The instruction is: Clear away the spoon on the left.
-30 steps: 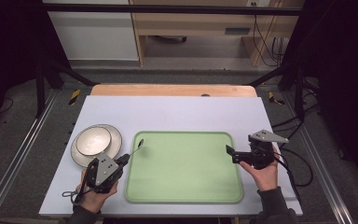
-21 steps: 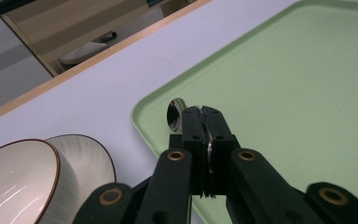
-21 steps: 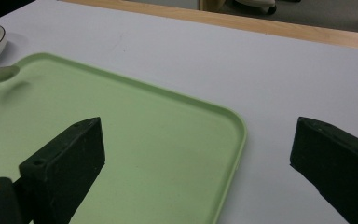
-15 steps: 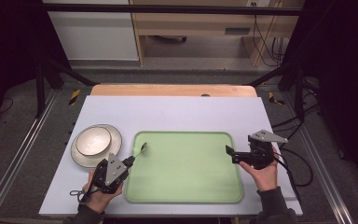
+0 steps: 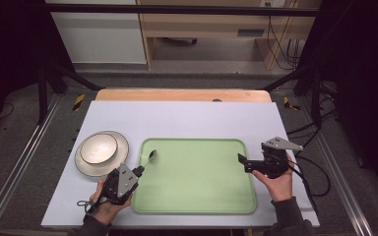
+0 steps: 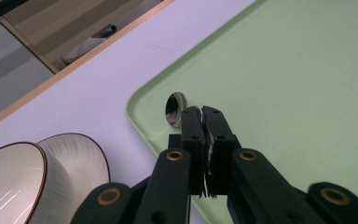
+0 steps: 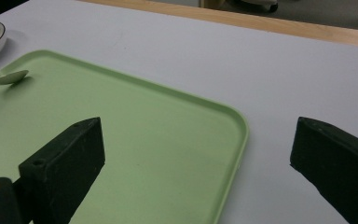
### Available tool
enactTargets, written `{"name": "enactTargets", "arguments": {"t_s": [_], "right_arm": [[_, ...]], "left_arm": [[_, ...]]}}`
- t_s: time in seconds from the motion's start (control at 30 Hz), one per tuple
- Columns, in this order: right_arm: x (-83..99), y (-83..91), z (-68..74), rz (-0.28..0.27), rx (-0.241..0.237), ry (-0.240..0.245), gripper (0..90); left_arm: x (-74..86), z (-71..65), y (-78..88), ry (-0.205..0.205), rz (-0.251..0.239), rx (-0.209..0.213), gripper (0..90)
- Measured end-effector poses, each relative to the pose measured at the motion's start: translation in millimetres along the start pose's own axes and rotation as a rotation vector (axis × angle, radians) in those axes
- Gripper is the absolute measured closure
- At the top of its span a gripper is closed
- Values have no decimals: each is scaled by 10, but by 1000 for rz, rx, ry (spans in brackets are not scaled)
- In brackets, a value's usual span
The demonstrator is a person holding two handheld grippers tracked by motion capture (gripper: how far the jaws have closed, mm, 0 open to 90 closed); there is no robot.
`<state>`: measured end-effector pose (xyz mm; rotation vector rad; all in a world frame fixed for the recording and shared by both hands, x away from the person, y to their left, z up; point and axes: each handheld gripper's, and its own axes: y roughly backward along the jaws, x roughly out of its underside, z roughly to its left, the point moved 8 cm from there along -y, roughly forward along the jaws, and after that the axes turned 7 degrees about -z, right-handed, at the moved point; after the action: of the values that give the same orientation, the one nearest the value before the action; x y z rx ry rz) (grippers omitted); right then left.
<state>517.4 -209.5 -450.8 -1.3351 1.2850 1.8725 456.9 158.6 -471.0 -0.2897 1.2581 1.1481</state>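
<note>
1. The left gripper [image 5: 139, 171], at the lower left of the high view, has its jaws pinched tight on the thin handle of a small shiny metal spoon [image 6: 175, 108]. The spoon's oval bowl pokes out ahead of the jaw tips over the upper left corner of the pale green, round-cornered plastic tray [image 5: 197, 194].
2. The step looks like laying the spoon on the tray. It would go best by bringing the spoon in low and level, past the raised rim, and opening the jaws only once the bowl rests on the flat floor.
3. The grip sits far back on a slim, smooth handle, so the spoon could twist; a slow wrist helps.
4. The right gripper [image 5: 241, 160], at the tray's right edge, has its jaws spread wide with nothing between them.
5. A glossy cream ceramic bowl [image 5: 98, 148] with a dark rim sits on a matching plate [image 5: 120, 141] at left, on the matte pale lilac worktop [image 5: 187, 118].
</note>
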Motion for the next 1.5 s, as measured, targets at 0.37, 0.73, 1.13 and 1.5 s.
{"name": "enactTargets", "arguments": {"t_s": [0.37, 0.73, 1.13, 1.5], "right_arm": [[4, -6, 2, 3, -2, 1, 33], [9, -6, 5, 8, -5, 4, 33], [11, -8, 6, 10, -5, 5, 33], [18, -10, 9, 15, -8, 6, 33]], "left_arm": [[18, -73, -15, -80, 26, 15, 856], [36, -167, -33, -142, 39, 37, 824], [74, -236, -53, -171, 61, 79, 773], [110, -299, -73, -191, 79, 114, 743]]}}
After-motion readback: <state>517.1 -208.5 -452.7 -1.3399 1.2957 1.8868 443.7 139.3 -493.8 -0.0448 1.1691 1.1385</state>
